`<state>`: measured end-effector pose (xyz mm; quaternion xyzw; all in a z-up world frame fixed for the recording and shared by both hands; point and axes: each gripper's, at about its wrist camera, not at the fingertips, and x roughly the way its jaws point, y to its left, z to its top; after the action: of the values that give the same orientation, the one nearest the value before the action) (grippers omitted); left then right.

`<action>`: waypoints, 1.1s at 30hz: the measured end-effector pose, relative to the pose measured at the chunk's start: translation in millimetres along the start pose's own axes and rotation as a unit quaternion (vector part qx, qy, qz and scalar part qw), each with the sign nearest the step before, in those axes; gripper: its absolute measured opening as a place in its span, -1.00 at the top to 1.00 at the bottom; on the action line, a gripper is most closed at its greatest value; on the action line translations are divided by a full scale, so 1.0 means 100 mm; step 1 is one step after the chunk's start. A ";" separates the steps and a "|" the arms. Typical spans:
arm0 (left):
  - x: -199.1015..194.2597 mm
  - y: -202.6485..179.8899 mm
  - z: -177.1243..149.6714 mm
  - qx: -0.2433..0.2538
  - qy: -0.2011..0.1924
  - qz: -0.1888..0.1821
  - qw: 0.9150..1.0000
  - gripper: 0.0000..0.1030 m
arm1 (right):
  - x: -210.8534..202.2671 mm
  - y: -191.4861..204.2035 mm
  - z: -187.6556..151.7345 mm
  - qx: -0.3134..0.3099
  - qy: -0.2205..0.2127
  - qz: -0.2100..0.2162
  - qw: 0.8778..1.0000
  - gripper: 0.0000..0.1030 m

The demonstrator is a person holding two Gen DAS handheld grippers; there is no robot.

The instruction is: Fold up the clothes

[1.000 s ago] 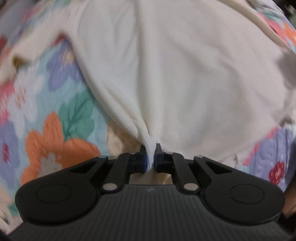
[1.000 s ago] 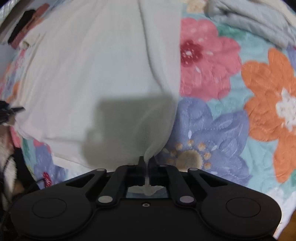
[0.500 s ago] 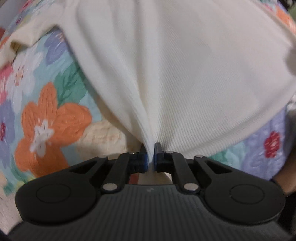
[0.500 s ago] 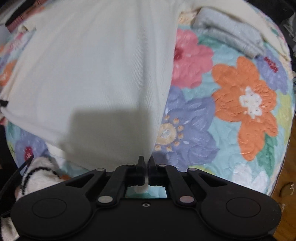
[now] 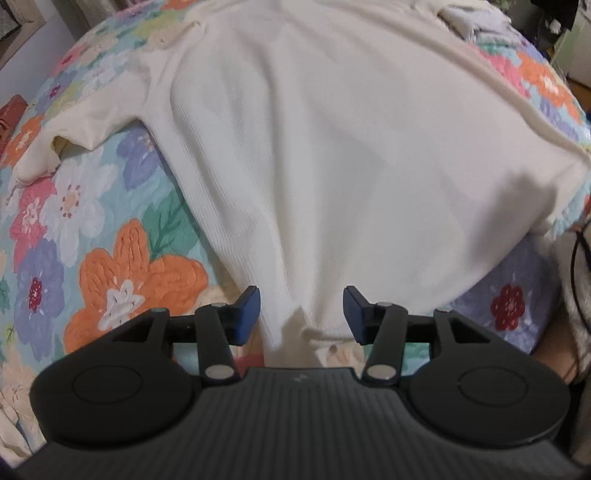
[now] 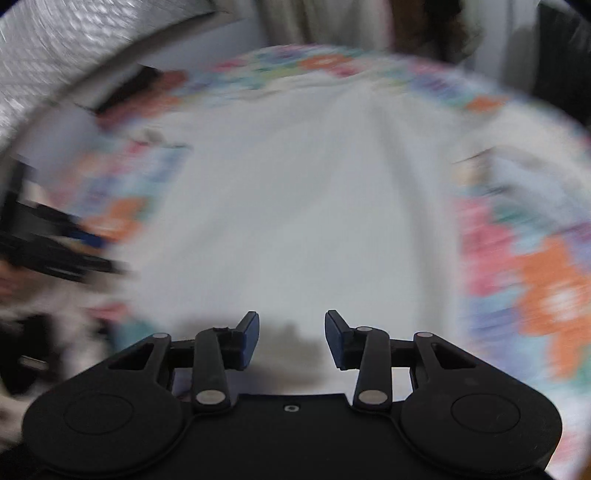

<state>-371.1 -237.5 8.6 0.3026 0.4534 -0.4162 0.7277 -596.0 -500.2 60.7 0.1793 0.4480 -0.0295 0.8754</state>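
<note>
- Left gripper (image 5: 301, 314): blue-padded fingers (image 5: 246, 314) spread wide, clamping nothing; hem of the cream ribbed shirt (image 5: 332, 155) lying in the gap between them, not pinched
- Right gripper (image 6: 291, 338): fingers (image 6: 248, 339) likewise spread wide, holding nothing, poised over the shirt's near edge; heavy motion blur in the right wrist view, so contact with the fabric impossible to tell
- Cream ribbed shirt spread flat, front down the middle of a bed, fine vertical knit ribs, soft folds running from hem towards the far end; short sleeve (image 5: 74, 133) lying out to one side, its open cuff slightly lifted
- Floral quilt (image 5: 110, 266) under the shirt: stitched, puffy texture, large orange, purple, white and pink flowers on pale turquoise
- Grey-white crumpled garment (image 5: 476, 22) at the quilt's far corner, apart from the shirt
- Both gripper bodies black, matte, with round pivot housings and silver rivets
</note>
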 end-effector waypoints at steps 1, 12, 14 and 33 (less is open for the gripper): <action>-0.03 -0.02 0.01 0.001 -0.008 0.000 1.000 0.04 | 0.07 0.07 0.00 0.014 0.012 0.030 0.999 0.13; 0.13 -0.16 0.00 0.068 -0.049 -0.037 0.996 -0.10 | 1.42 0.69 -0.20 0.053 0.146 0.062 0.986 -0.02; 0.19 -0.16 0.05 0.097 -0.059 -0.061 0.992 -0.23 | 1.47 0.71 -0.12 0.028 0.112 0.041 0.992 -0.02; 0.83 0.04 0.37 0.017 -0.085 -0.137 0.987 0.74 | 1.36 0.35 -0.29 0.137 0.030 0.114 0.984 0.18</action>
<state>-332.9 -293.3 -51.8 0.2135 0.4204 -0.5436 0.6943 -529.8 -442.4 -53.1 0.3484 0.4426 0.0142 0.8262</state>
